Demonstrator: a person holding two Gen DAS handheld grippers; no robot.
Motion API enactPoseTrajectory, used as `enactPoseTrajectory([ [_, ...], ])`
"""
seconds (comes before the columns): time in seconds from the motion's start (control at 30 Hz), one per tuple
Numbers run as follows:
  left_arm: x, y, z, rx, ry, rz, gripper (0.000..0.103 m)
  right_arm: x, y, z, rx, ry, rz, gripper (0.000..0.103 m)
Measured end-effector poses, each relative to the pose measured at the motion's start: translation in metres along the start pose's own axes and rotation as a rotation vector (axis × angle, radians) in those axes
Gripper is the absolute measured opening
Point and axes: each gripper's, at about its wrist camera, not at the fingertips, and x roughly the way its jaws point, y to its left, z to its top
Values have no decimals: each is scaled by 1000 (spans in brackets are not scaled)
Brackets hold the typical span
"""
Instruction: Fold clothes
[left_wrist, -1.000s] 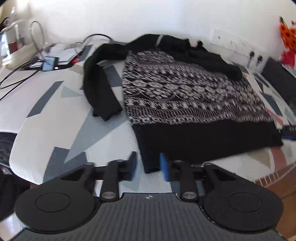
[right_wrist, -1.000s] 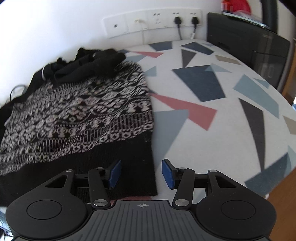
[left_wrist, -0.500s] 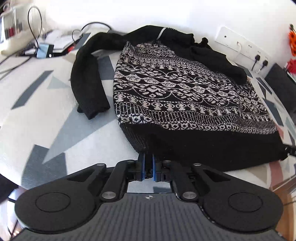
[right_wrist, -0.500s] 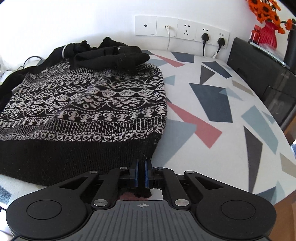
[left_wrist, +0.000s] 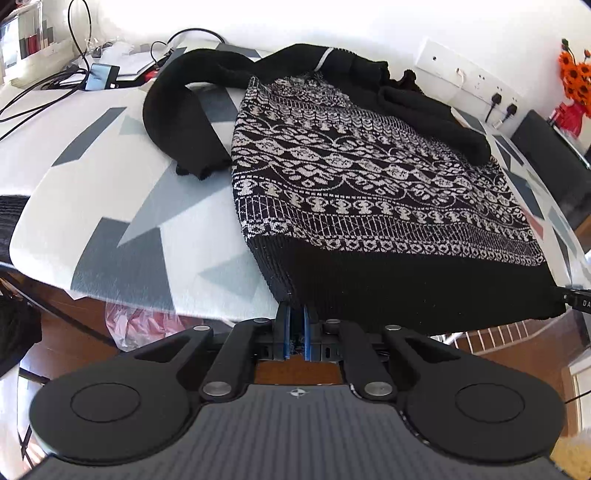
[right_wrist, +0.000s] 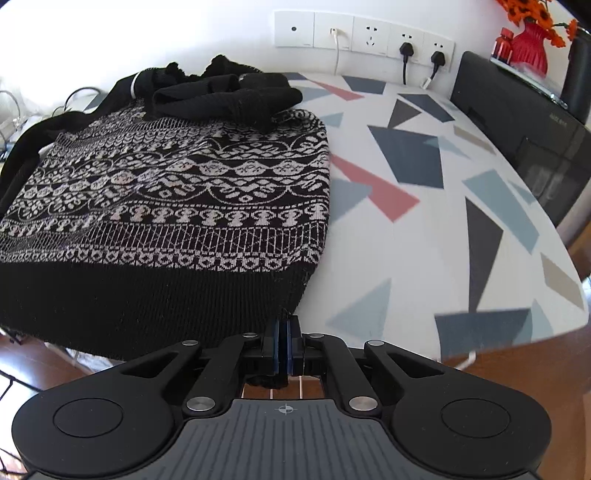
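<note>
Each tool, left (left_wrist: 295, 326) and right (right_wrist: 283, 345), had pinched a hem corner of the soft, floppy knit sweater (left_wrist: 369, 177) spread ahead on the desk (right_wrist: 424, 236), sensible holds for limp fabric.

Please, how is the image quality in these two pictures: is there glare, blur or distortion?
Left wrist view: the wall behind the sweater is washed out to white, and the fisheye bends the table edge. Right wrist view: the wall at upper left is equally overexposed, the tablecloth triangles look slightly smeared, and the socket strip curves.
</note>
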Motion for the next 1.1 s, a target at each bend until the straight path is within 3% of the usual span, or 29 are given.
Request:
enactPoseTrajectory([
  [0.13, 8, 5, 6, -20, 33, 5, 13, 1, 4, -9, -1, 23, -8, 3],
  [0.2, 8, 4, 13, -19, 40, 44, 35, 2, 5, -8, 19, 34, -12, 6],
  [0.23, 4, 4, 17, -17, 20, 57, 44, 3, 5, -5, 34, 49, -8, 10],
  [0.27, -1, 4, 22, -14, -4, 69, 45, 1, 6, -2, 47, 60, -8, 28],
  [0.3, -8, 5, 24, -8, -30, 59, 45, -1, 8, 1, 58, 69, -8, 37],
  [0.43, -46, 12, 49, -20, -136, 4, 50, -37, 13, 25, 68, -22, 22, 37],
  [0.63, -104, 11, 106, -47, -343, -66, 53, -109, 16, 112, 167, -200, 143, 37],
  [0.73, -129, 5, 136, -54, -443, -109, 58, -145, 23, 162, 167, -306, 202, 37],
  [0.87, -150, -10, 174, -27, -561, -110, 64, -181, 39, 218, 132, -448, 240, 39],
  [0.93, -154, -19, 191, -6, -605, -109, 69, -189, 48, 240, 111, -526, 217, 42],
  [1.0, -150, -26, 204, 6, -624, -98, 78, -188, 55, 258, 90, -585, 199, 51],
  [1.1, -132, -31, 214, 4, -610, -56, 91, -163, 55, 281, 90, -580, 193, 51],
])
